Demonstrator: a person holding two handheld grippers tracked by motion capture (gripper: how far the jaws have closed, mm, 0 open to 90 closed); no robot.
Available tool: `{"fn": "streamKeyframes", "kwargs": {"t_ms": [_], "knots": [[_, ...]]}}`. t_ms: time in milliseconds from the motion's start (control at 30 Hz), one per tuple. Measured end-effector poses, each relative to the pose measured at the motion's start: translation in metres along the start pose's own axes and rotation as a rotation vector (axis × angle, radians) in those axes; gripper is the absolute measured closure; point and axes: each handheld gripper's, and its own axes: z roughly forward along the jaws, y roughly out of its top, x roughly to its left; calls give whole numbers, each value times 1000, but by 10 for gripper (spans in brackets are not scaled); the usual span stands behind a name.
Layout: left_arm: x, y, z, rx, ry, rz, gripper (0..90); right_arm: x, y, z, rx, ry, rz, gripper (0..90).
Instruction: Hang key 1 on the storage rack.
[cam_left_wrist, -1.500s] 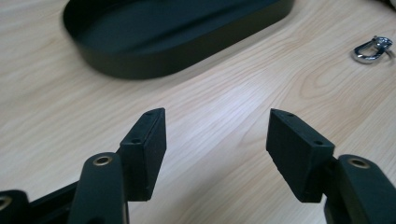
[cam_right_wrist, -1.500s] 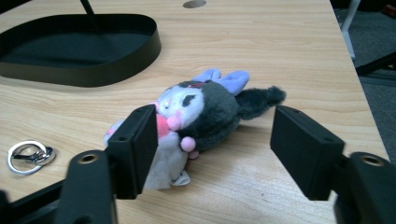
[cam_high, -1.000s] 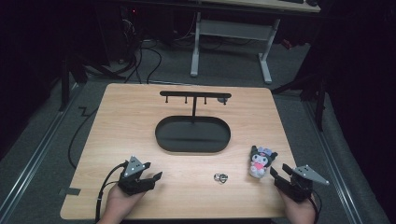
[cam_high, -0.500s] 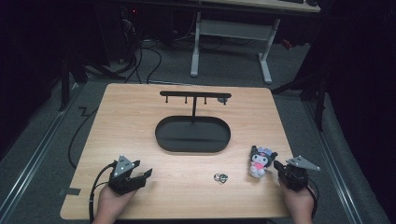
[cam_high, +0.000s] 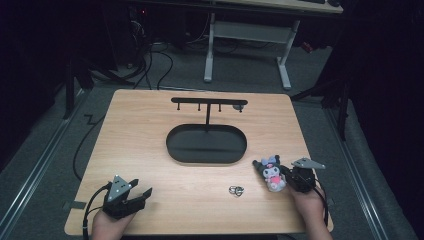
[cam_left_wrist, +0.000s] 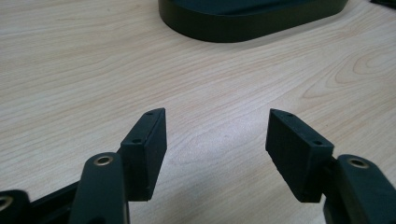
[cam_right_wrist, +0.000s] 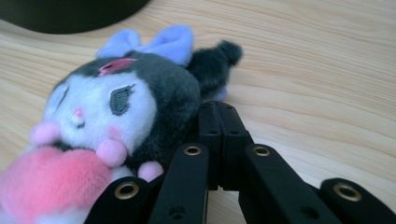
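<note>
A small plush toy (cam_high: 271, 171), dark grey with a white face, a lilac bow and a pink heart, lies on the wooden table (cam_high: 140, 135) near its right front. My right gripper (cam_high: 285, 175) sits just right of it. In the right gripper view its jaws (cam_right_wrist: 219, 112) are shut flat against each other, tips against the plush toy's (cam_right_wrist: 116, 102) dark side; whether they pinch any fur I cannot tell. My left gripper (cam_high: 141, 195) rests near the left front edge. Its jaws (cam_left_wrist: 215, 140) are open over bare wood.
A black oval base (cam_high: 206, 146) with an upright post and a hook bar (cam_high: 207, 102) stands mid-table; its rim (cam_left_wrist: 243, 25) lies ahead of the left gripper. A small metal ring (cam_high: 236, 190) lies between the grippers. Desk legs and cables stand beyond the far edge.
The right gripper slid left up against the plush toy and its jaws went from spread to shut. The left gripper drifted left, toward the table's front corner.
</note>
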Motion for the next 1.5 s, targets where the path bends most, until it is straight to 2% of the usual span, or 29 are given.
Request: {"fn": "streamKeyframes", "kwargs": {"t_ms": [67,167,300,400,633,867,900,967,1167,1300,1367,1500], "knots": [[0,0,-1,-3,-4,-5,391,4,1,3,2,22,-27,900],[0,1,-1,-13,-9,-2,389,9,2,3,8,3,-48,900],[-2,5,2,-24,-26,3,381,8,1,-4,-4,-22,-29,872],[-6,11,9,-35,-48,16,375,6,-8,-16,-17,-38,6,816],[-13,22,24,-40,-69,55,354,3,-23,-33,-28,-77,38,754],[-15,29,33,-45,-99,56,361,7,-32,-43,-22,-94,62,727],[-15,31,36,-40,-118,48,360,9,-34,-46,-14,-97,67,693],[-16,31,37,-39,-121,45,359,11,-35,-48,-6,-96,72,684],[-19,32,43,-37,-130,71,358,15,-37,-50,25,-93,69,660],[-20,29,46,-17,-125,90,353,18,-34,-48,75,-94,49,602],[-20,28,46,-16,-125,94,352,19,-33,-48,82,-92,47,596],[-19,27,43,-24,-126,94,351,23,-29,-48,152,-82,27,547]]}}
